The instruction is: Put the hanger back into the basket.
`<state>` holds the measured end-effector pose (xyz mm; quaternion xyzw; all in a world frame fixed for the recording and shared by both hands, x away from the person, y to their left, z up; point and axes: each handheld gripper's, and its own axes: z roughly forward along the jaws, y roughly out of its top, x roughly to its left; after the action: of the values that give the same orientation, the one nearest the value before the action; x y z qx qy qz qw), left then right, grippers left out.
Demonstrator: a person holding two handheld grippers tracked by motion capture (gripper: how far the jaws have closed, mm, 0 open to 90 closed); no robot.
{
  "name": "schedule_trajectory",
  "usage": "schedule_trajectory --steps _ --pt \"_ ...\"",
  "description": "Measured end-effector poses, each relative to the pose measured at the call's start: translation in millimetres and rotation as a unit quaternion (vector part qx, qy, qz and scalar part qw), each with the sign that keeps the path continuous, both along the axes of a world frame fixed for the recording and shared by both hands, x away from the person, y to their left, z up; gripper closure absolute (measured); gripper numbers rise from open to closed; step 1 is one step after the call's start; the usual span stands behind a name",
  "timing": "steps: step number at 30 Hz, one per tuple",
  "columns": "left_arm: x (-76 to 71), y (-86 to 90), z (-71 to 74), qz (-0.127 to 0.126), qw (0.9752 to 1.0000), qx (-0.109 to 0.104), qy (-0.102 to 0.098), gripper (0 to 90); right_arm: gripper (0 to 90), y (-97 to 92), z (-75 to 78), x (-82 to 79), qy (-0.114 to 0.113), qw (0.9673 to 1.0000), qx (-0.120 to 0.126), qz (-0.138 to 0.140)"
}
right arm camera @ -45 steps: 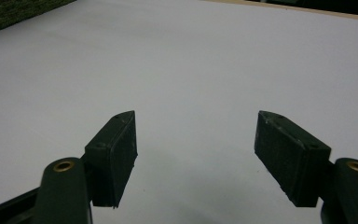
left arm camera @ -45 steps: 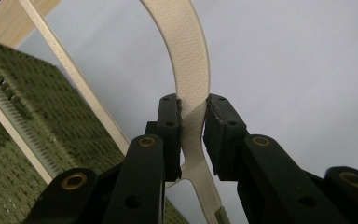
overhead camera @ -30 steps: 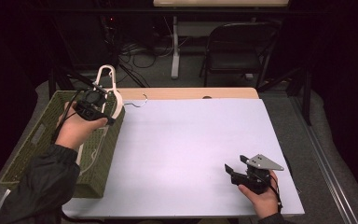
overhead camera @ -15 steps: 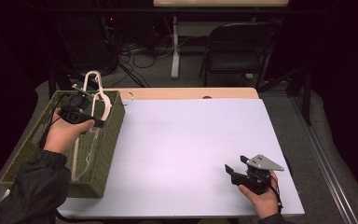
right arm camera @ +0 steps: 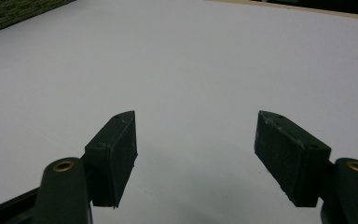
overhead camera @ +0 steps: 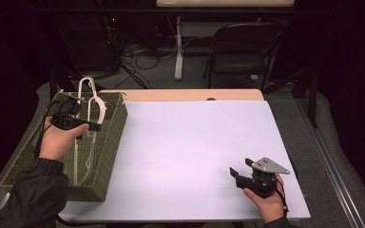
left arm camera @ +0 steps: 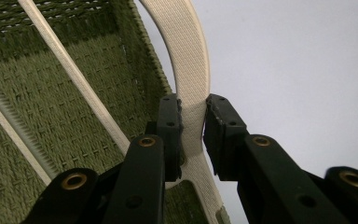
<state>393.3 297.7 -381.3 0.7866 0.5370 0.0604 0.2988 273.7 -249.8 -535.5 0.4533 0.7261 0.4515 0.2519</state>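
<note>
Cream hanger (left arm camera: 192, 70) being pinched over the green woven basket (overhead camera: 109, 142) at the table's left edge.

Left gripper (left arm camera: 193, 123) clamping tight on the hanger's curved band; right gripper (right arm camera: 196, 154) resting at the near right on the white tabletop (overhead camera: 190, 142), gaping empty.

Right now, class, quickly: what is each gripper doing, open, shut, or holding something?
Left gripper: shut on the cream clothes hanger, above the green woven basket.
Right gripper: open, holding nothing, over the white table.
</note>
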Motion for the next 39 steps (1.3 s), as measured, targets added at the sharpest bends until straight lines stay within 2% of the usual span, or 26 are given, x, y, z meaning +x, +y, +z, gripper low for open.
schedule_trajectory --steps 7,13,20,24,28,33,37,39 --pt "1.0 8.0 -5.1 0.023 0.9989 -0.039 -0.008 76.4 29.6 1.4 -0.2 0.4 -0.001 1.0 0.0 0.002" --pt "-0.3 14.2 -8.8 0.043 0.996 -0.076 -0.016 76.4 29.6 0.6 -0.7 0.4 0.0 1.0 0.0 0.002" --pt "-7.6 24.7 -13.2 0.056 0.993 -0.101 -0.023 76.4 29.6 0.7 -0.6 0.1 0.0 1.0 0.001 0.002" --pt "-10.6 32.9 -17.3 0.064 0.9919 -0.107 -0.02 76.3 29.6 1.4 -0.9 0.4 0.001 1.0 0.002 0.002" --pt "-11.7 42.3 -23.2 0.071 0.9895 -0.124 -0.02 76.3 29.6 1.7 -0.9 0.3 0.0 1.0 0.001 0.0" --pt "-12.9 50.5 -29.9 0.08 0.9888 -0.126 -0.012 76.3 29.6 1.8 -1.1 0.5 0.002 1.0 0.001 0.002" --pt "-14.8 55.1 -36.1 0.09 0.9864 -0.137 -0.014 76.3 29.6 1.8 -1.7 0.9 0.001 1.0 0.003 0.001" --pt "-15.4 57.6 -39.0 0.091 0.9861 -0.138 -0.014 76.3 29.6 1.5 -1.5 0.8 0.003 1.0 0.002 0.001"
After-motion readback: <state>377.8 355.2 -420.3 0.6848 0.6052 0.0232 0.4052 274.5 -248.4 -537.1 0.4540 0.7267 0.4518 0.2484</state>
